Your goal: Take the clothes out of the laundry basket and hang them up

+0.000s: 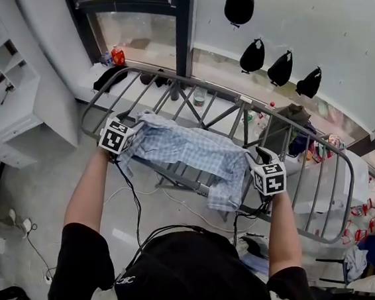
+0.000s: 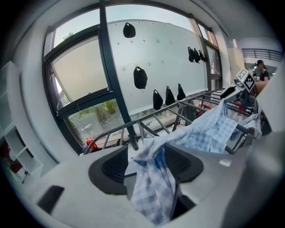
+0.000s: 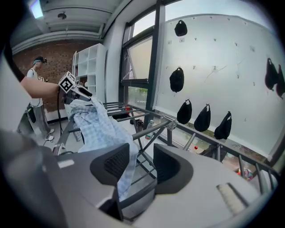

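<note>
The blue checked shirt (image 1: 187,149) lies spread over the drying rack (image 1: 214,89), so this one looks hung. The left tongs (image 2: 151,164) and right tongs (image 3: 141,164) both stand wide, cloth loose between them (not squeezed). Other clothes may wait.

The shirt (image 1: 187,149) is soft, crumpled checked cloth. The drying rack (image 3: 151,129) is smooth grey metal tubing, dully shining. The left gripper (image 2: 147,162) and right gripper (image 3: 140,162) have matt grey plastic bodies; their fingers (image 2: 113,167) are matt black, ribbed. The floor (image 1: 44,184) looks glossy.
</note>
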